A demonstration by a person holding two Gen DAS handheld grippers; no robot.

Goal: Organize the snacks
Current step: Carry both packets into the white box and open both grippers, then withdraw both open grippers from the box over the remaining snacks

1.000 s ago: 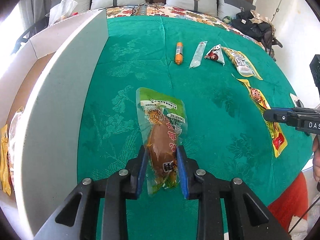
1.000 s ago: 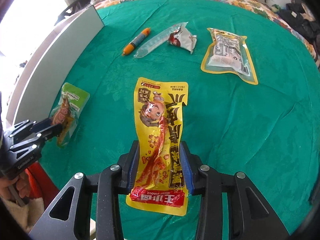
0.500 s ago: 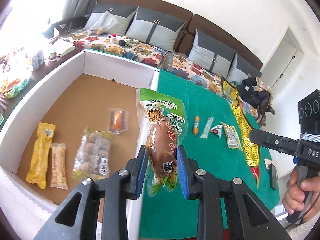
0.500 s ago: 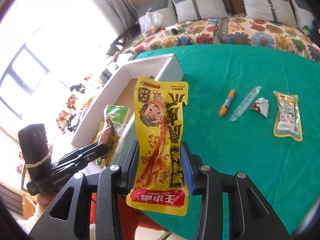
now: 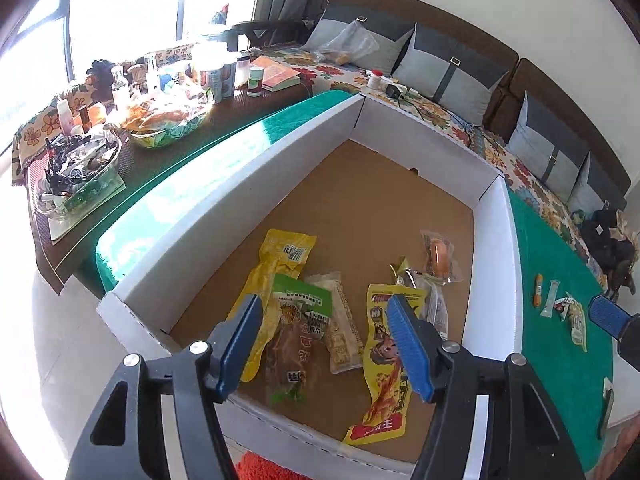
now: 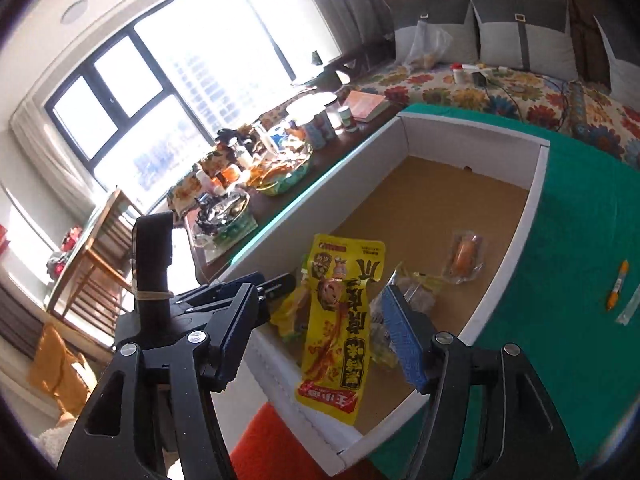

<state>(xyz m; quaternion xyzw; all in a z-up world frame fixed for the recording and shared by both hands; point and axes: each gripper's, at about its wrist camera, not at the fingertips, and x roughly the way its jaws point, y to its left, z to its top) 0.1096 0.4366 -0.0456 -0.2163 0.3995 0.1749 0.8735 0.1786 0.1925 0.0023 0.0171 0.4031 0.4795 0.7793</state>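
Inside the white-walled box (image 5: 492, 264), brown floor: green-top pouch (image 5: 298, 340) at 6 o'clock, long yellow pouch (image 5: 390, 364) at 5, sausage packet (image 5: 440, 258) at 3. Left gripper (image 5: 324, 344) and right gripper (image 6: 312, 332) — jaws opening, pads clear of both pouches. Only the left view shows table snacks (image 5: 560, 304) at 3; right view shows the window (image 6: 160, 92).

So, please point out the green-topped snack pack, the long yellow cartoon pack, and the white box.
green-topped snack pack (image 5: 298, 336): left wrist view, brown middle.
long yellow cartoon pack (image 6: 340, 320): right wrist view, printed middle.
white box (image 5: 494, 280): left wrist view, right wall.
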